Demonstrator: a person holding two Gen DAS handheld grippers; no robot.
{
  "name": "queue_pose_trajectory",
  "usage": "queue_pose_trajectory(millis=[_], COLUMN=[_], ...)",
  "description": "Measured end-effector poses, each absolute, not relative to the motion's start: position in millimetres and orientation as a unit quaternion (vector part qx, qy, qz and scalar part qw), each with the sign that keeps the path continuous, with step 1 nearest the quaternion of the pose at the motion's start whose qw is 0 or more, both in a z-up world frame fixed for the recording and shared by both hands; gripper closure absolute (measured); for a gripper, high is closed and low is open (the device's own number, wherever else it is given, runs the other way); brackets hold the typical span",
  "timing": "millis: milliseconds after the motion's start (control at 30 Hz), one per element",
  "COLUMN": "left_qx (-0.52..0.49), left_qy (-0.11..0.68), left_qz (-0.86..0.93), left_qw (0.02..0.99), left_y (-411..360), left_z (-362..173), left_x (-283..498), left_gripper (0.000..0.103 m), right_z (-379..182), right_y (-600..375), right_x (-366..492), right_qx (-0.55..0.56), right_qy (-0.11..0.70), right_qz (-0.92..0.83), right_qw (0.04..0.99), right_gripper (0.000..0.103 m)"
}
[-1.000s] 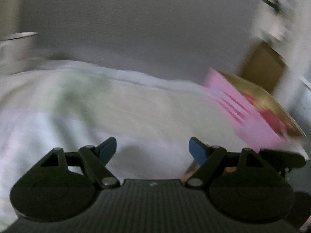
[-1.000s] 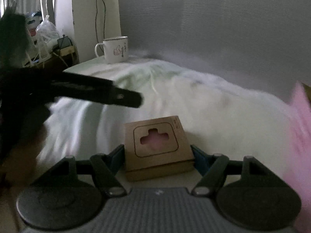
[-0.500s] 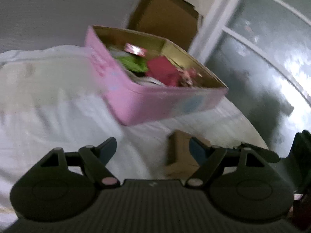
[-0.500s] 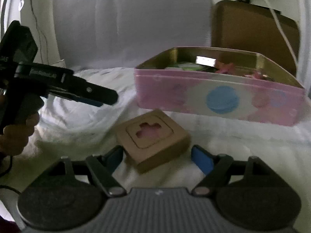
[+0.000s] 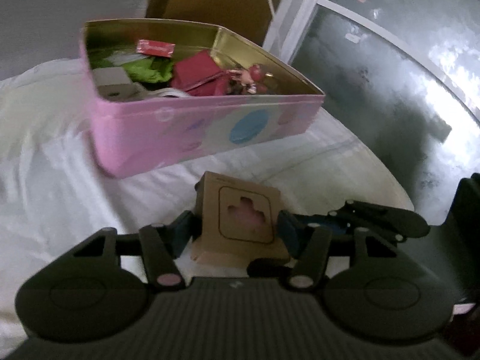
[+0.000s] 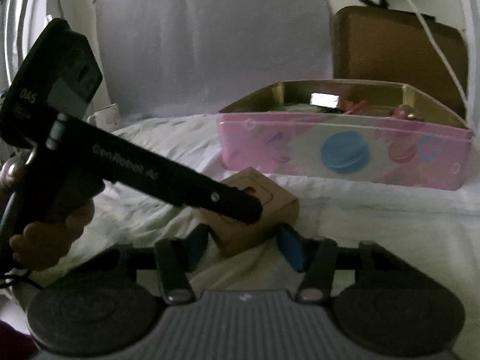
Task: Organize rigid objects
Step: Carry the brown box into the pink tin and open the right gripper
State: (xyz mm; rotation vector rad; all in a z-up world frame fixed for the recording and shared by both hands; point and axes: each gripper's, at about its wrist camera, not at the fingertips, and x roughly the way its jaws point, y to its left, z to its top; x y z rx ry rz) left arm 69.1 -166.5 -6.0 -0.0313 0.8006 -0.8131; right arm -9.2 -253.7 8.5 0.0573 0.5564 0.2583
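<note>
Bedding: rumpled white sheet (image 5: 60,198) fills the 9 o'clock side of the left wrist view; a soft bed, so anything set on it lies slightly tilted.
Storage: open pink rectangular tin with gold inside and pastel dots (image 5: 186,129) sits toward 12 o'clock, already holding red, green and grey items; judged to be the goal for loose pieces.
Task thing: small flat brown cardboard box with a cross-shaped cut-out on top (image 5: 240,225) lies on the sheet just in front of the tin, at centre in both views (image 6: 279,207).
Left gripper (image 5: 235,231): jaws closing with the box between them; blue pads sit at its two sides, though firm pressing cannot be told.
Right gripper (image 6: 244,243): jaws closing too, the same box between them, with a gap at the right pad.
Why both: probably two tools square up and steady the box on soft bedding before lifting it.
Change: half a second ago both sets of jaws stood wider, and the left tool was off to the side of the box; now it straddles the box.
</note>
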Motion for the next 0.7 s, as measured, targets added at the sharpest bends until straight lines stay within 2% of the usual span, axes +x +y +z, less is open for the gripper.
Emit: queue_pose_trajectory(millis=[333, 400, 467, 567, 600, 633, 667, 700], left_qx=[0.0, 0.006, 0.004, -0.002, 0.003, 0.012, 0.018, 0.021], left_qy=[0.388, 0.388, 0.391, 0.392, 0.389, 0.386, 0.382, 0.375], left_qz=[-0.422, -0.424, -0.422, -0.421, -0.424, -0.423, -0.418, -0.416], left_qw=[0.819, 0.818, 0.818, 0.818, 0.818, 0.82, 0.824, 0.828], left_y=[-228, -229, -227, -223, -224, -225, -226, -225], left_z=[-8, -8, -7, -9, -10, -9, -6, -1], left_x=[71, 69, 70, 72, 71, 69, 66, 64], left_gripper=[0.039, 0.036, 0.035, 0.036, 0.04, 0.04, 0.04, 0.04], right_z=[8, 7, 6, 5, 5, 4, 4, 4], right_y=[-303, -309, -312, -309, -307, -305, -303, -301], right_x=[-33, -39, -42, -41, -39, -36, -33, -31], right_qx=[0.041, 0.045, 0.049, 0.041, 0.038, 0.034, 0.028, 0.022], right_qy=[0.26, 0.259, 0.259, 0.261, 0.261, 0.263, 0.266, 0.266], right_qz=[0.062, 0.055, 0.054, 0.061, 0.065, 0.071, 0.073, 0.064], right_qw=[0.963, 0.963, 0.963, 0.963, 0.962, 0.962, 0.961, 0.962], right_gripper=[0.054, 0.053, 0.045, 0.042, 0.042, 0.045, 0.052, 0.052])
